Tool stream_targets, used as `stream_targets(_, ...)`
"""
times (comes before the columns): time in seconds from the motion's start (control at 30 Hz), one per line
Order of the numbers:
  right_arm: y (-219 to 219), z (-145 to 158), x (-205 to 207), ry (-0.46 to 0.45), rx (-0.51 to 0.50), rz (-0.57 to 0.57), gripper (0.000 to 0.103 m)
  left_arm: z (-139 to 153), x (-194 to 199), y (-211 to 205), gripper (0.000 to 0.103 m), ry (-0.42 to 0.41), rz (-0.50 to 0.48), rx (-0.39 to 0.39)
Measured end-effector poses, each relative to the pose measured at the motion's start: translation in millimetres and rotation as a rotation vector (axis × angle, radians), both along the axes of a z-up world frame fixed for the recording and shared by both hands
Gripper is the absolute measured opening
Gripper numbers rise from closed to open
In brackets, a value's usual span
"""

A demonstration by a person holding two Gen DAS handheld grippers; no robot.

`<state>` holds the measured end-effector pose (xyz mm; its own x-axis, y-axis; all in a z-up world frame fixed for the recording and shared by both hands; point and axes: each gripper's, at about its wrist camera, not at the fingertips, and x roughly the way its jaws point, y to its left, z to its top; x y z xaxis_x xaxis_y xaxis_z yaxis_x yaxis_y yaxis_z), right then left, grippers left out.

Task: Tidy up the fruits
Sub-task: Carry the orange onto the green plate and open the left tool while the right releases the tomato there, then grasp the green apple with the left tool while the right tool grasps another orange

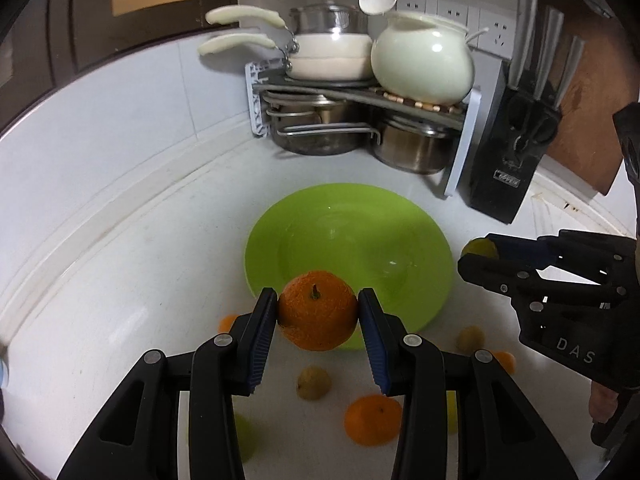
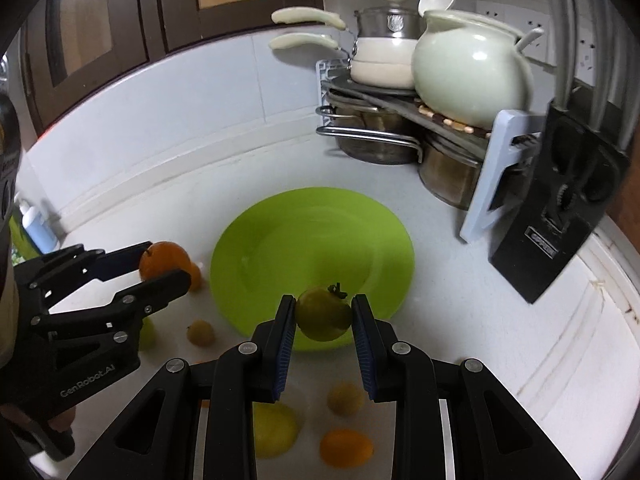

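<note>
Fruits loose on the white desk (image 1: 120,280), nearest: an orange (image 1: 373,420), a yellow-brown small fruit (image 1: 314,383), a yellow fruit (image 2: 274,430). Above them, left gripper (image 1: 318,312) with fingers (image 1: 262,332) clamped on a stemmed orange (image 1: 318,310), held over the near rim of the green plate (image 1: 344,232). Right gripper (image 2: 323,314) with fingers (image 2: 365,344) clenched on a greenish tomato-like fruit (image 2: 323,314), also over the plate's near rim. Plate bare inside. Beyond: black knife block (image 1: 508,152), corner rack (image 1: 360,96) with steel pots (image 1: 412,148) under, cream pan (image 1: 332,52) and pale ceramic pot (image 1: 422,60) on top.
</note>
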<state>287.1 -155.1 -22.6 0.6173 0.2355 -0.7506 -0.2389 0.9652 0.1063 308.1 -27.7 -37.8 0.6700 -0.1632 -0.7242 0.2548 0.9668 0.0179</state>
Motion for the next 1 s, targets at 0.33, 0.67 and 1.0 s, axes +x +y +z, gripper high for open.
stream_targets(0.33, -3.1, -20.1, 43.6, 0.072, 0.008, 0.008, 0.030, -26.8, 46.4, -11.3, 0.042, 0.095, -0.041, 0.031)
stream_targets(0.67, -5.6, -28.0, 48.9, 0.104, 0.018, -0.003, 0.030, -41.1, 60.1, -19.3, 0.043, 0.134, -0.066, 0.054)
stream_targets(1.0, -8.4, -20.3, 40.5, 0.086, 0.022, -0.015, 0.030, -24.8, 48.0, -18.1, 0.051, 0.077, -0.061, 0.051)
